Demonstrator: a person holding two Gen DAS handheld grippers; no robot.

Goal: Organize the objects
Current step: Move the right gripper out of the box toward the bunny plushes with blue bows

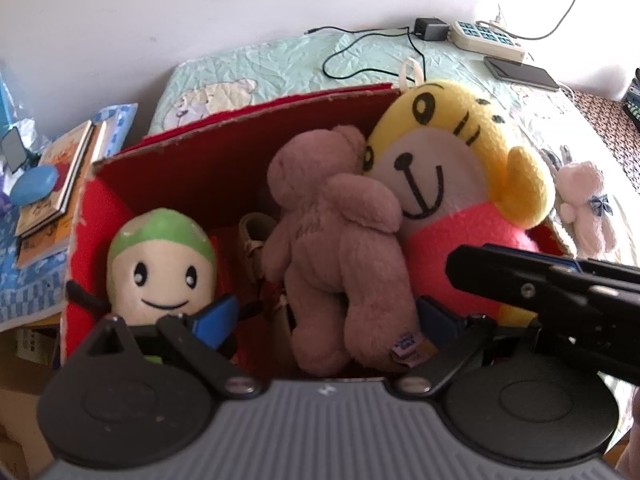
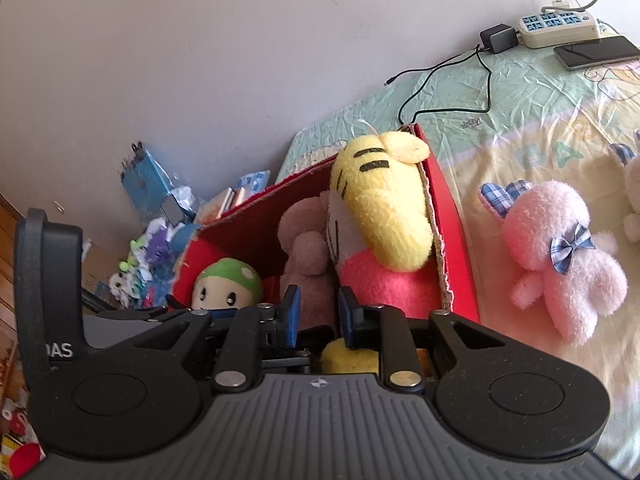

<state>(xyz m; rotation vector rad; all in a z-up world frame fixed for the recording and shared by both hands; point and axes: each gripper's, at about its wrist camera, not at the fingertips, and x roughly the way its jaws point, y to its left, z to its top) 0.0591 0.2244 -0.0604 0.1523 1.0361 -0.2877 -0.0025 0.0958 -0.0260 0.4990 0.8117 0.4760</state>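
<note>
So three plushies sit in my red cardboard box (image 1: pixel 180 168), the fluffy pink plush bunny (image 2: pixel 560 256) waits on the bed at 3 o'clock, left tongs (image 1: pixel 326 312) apart, right tongs (image 2: pixel 318 312) slightly apart, both holding nothing.

Red box (image 1: pixel 192 168) crowded; bedspread (image 2: pixel 520 120) open.
</note>
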